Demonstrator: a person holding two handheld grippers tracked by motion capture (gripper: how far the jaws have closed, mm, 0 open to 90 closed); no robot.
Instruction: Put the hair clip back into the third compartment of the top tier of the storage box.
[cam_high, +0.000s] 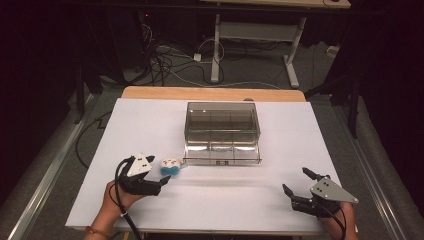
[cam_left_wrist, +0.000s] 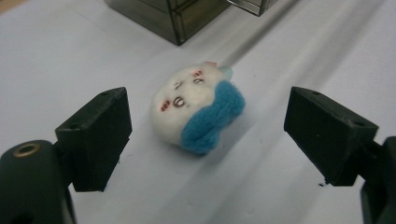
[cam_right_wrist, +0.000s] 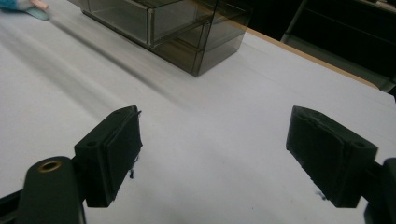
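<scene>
White table (cam_high: 225, 192), left hand-held gripper (cam_left_wrist: 208, 119) wide open around plush toy (cam_left_wrist: 196, 108).

bare table (cam_high: 225, 195) between both hands, smoky drawer box (cam_high: 222, 131) blocking mid-table, plush toy (cam_high: 170, 166) beside it

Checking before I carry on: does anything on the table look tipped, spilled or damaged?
Only one thing: the small plush toy lies on its side on the white table, face tilted, between the open jaws of the left hand-held gripper. The clear drawer box sits square with its drawer pulled out. No spill or damage shows.
</scene>
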